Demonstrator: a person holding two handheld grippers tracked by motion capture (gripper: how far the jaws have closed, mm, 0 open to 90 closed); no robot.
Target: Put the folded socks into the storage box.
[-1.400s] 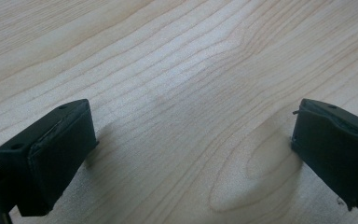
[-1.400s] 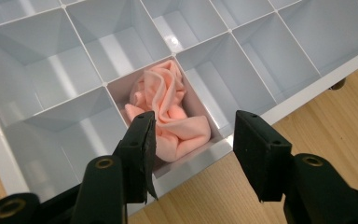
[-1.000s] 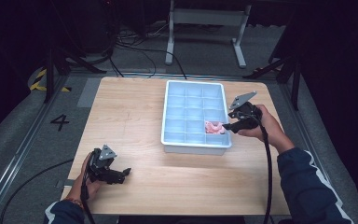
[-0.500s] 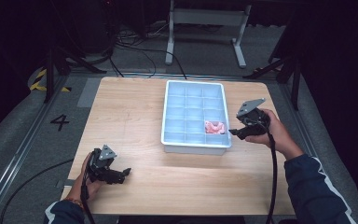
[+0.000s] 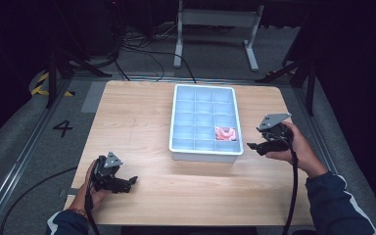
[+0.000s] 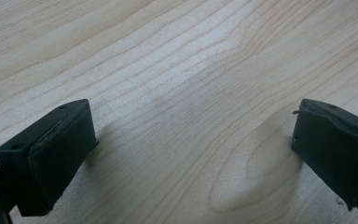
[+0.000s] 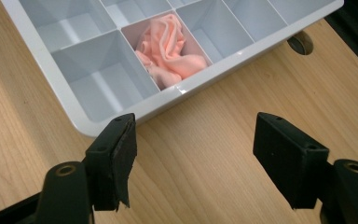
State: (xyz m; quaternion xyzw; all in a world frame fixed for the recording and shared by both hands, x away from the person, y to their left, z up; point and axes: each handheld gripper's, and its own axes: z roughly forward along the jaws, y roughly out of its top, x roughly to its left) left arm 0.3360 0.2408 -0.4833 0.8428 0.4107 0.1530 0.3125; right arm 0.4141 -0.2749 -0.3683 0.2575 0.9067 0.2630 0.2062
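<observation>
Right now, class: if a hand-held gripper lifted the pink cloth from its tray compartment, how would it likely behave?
The pink cloth lies crumpled in soft folds, so it would probably droop and unfold, not hold shape. It looks thin, so likely very light. It should not roll or break, though a fold might snag the divided tray.

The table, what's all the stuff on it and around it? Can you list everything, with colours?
table: one, light wood, middle of the high view.
tray: one, pale blue-white, many compartments, on the table's middle toward the right.
cloth: one, pink, crumpled in a compartment at the tray's right edge, one row back from the near row.
number 4: one, black, on the grey floor left of the table.
striped tape: one patch, yellow and black, floor at far left.
metal stand: one, grey, behind the table.
cables: several, black, floor behind the table.
left gripper: one, black, open, near left corner of the table.
right gripper: one, black, open, just right of the tray, nothing between its jaws.
</observation>
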